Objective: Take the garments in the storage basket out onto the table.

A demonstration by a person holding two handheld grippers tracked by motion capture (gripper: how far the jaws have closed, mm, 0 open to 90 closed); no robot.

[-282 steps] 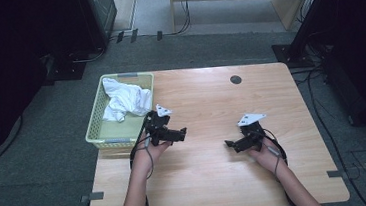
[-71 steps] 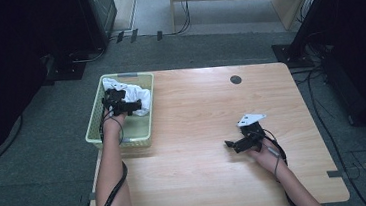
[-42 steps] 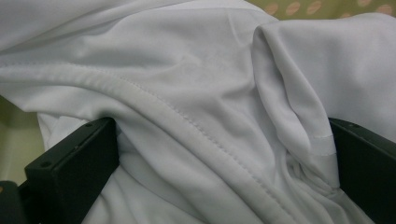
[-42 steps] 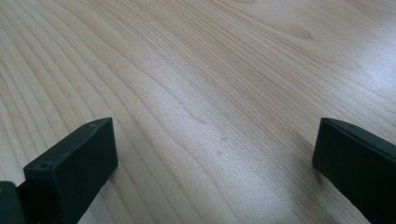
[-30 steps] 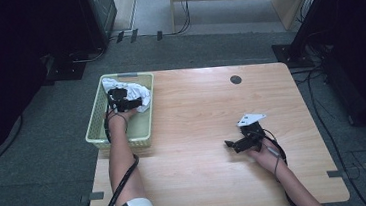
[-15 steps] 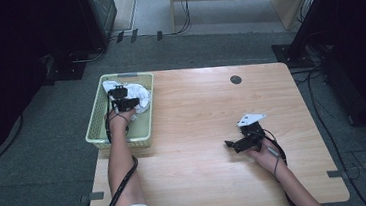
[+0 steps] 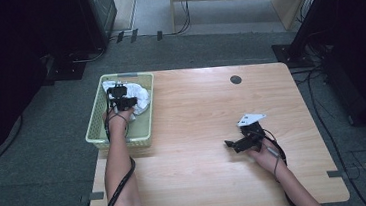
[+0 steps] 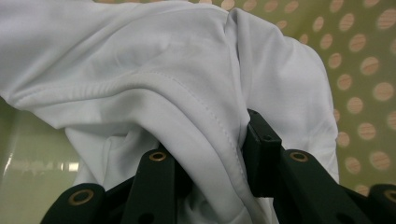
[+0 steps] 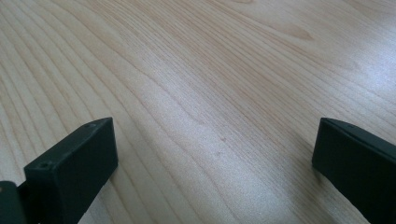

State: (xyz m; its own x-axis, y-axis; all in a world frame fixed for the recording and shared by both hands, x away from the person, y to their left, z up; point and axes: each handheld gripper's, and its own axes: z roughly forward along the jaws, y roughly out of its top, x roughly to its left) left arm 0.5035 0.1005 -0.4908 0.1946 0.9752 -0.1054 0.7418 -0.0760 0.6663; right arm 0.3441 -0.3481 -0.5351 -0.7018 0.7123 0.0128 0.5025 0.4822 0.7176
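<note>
Reaching into the green basket (image 7: 98,128) at the left edge of the table (image 7: 200,146), the left gripper (image 7: 120,99) was seen from above over the white cloth (image 7: 139,98) that lay bunched at the basket's far end. Within the last second its jaws had been closing, and a fold of the cloth (image 8: 187,107) was caught between them: in the left gripper view the fabric was pinched between the two black jaws, its stitched hem running down into the gap. Compared with the picture from a second earlier, the hand had hardly shifted; only the grip had been made. By this the cloth was judged to be secured but not yet lifted, since it rested in the basket against the perforated wall (image 8: 369,70); taking it out onto the table was judged to be the step that remained.

The right gripper (image 7: 235,143) was kept on the bare wood at the right of the table, where it had also been in the earlier pictures. Its jaws were shown wide apart in the right gripper view, with nothing but wood grain (image 9: 210,93) between them.

From the high view, the basket's place and the idle right hand could be read, but the grip itself was hidden under the left hand. From the left gripper view, the pinched fold was made plain, while the rest of the table was left out.
</note>
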